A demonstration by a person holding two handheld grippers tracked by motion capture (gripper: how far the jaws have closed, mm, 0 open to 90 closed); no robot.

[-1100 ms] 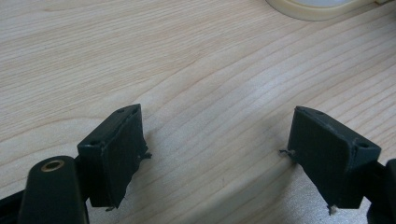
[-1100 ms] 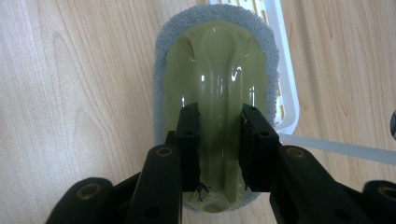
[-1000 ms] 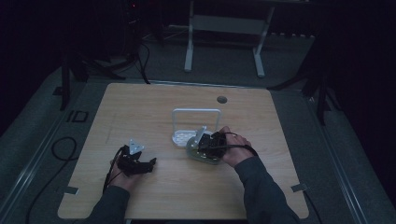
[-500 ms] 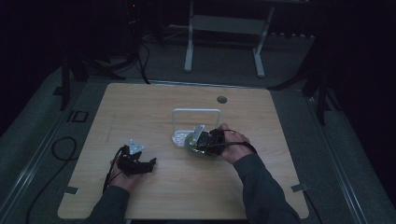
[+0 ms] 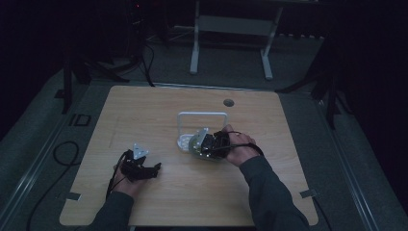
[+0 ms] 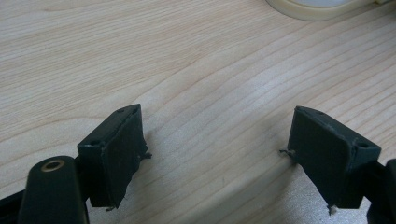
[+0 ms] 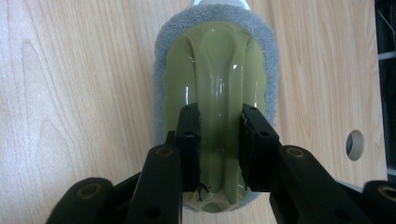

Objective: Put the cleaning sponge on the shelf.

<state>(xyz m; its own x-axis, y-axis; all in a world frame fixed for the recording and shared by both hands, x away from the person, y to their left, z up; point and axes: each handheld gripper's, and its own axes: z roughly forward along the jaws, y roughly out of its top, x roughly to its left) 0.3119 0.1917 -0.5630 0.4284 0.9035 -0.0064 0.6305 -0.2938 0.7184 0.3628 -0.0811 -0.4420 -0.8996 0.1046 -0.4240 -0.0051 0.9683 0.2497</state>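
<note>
Right tool [image 7: 218,140] closed on a scrubber [image 7: 215,70]: olive-green glossy plastic body with a raised central ridge, grey sponge pad rimming it underneath. The two pads clamp the ridge from either side, near the end of the scrubber closest to the tool; the rest of the scrubber runs straight on away from the jaws. Light wood desk [image 7: 84,93] lies behind it, a round hole [image 7: 355,144] in the top off to the right in that view. From the high view, the right tool [image 5: 204,144] sits mid-desk with its hand [image 5: 240,149] behind it, scrubber at its front, just beside a white wire rack [image 5: 202,115]; whether the scrubber touches the desk cannot be told. Left tool [image 5: 139,168] is well apart, toward the near-left of the desk. Left tool [image 6: 215,158] jaws stand wide open, nothing between them, bare wood under them. A cream-rimmed round thing [image 6: 317,9] at the top edge of the left gripper view, too cropped to identify.
</note>
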